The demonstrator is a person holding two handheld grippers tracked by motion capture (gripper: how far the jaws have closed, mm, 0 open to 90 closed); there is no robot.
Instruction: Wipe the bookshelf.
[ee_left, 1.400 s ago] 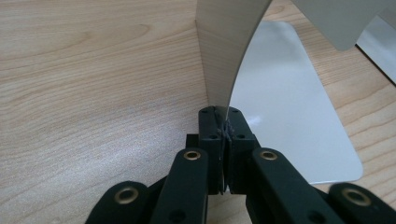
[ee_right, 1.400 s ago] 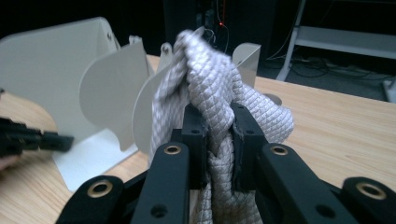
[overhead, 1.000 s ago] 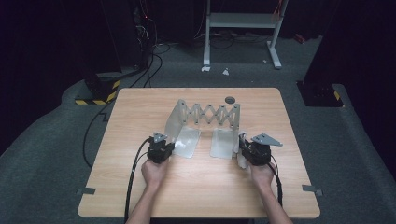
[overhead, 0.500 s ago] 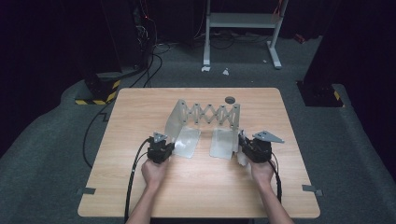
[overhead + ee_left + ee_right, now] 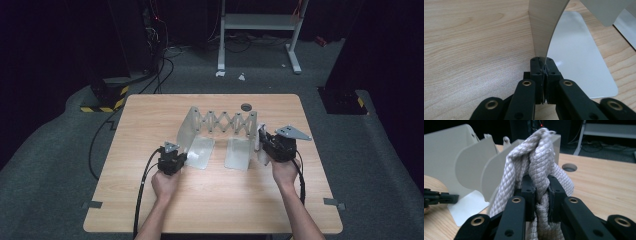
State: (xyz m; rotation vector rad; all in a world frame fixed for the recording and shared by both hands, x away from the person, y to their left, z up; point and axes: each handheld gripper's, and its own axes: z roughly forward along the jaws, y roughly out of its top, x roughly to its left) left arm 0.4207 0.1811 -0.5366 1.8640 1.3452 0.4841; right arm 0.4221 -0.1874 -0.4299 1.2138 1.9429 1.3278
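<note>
A grey metal expanding rack (image 5: 225, 121), two L-shaped end plates joined by a scissor lattice, stands mid-table. My left gripper (image 5: 183, 158) is shut on the near edge of the left end plate (image 5: 546, 25), whose flat foot (image 5: 576, 57) lies on the wood. In its own view the left gripper (image 5: 543, 62) has its jaws pinched on that thin upright sheet. My right gripper (image 5: 262, 141) is beside the rack's right end, shut on a bundle of white braided rope (image 5: 541, 152). The rope bulges above and below the right gripper (image 5: 541, 182) and hides part of the right plate (image 5: 499, 177).
A round hole (image 5: 246, 106) is cut in the wooden table (image 5: 150, 125) just behind the rack. Black cables trail from both grippers toward the table's near edge. Beyond the table, grey carpet holds a white-legged stand (image 5: 260, 30) and dark equipment.
My right gripper has shifted a little toward the far side of the table with the rope, staying close to the rack's right end. The left gripper has stayed put on the plate.
</note>
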